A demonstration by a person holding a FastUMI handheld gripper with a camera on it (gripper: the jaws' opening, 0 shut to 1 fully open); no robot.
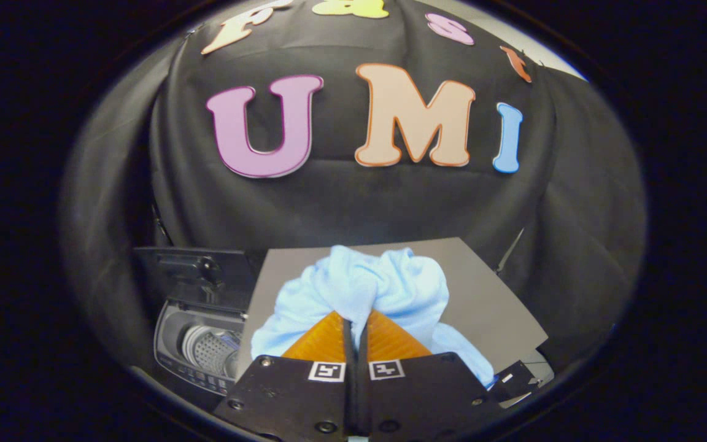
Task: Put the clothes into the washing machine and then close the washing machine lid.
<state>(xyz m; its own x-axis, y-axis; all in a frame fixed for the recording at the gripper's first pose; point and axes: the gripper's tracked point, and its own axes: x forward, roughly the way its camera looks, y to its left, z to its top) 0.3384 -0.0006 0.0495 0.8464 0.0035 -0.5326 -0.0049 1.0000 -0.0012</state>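
A cloth-walled booth, seemingly staged for laundry: top-loading washing machine.

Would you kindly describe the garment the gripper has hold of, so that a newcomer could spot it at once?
Start at the grey board lying beside the small top-loading washing machine, whose lid stands open. Over that board, the gripper is closed on a bunched piece of cloth, which billows just ahead of the fingers. It is the only soft, pale blue thing there; everything around it is grey or black.

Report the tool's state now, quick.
Tool: closed, fingers pinching a fold of the light blue cloth, bunched just ahead of them.
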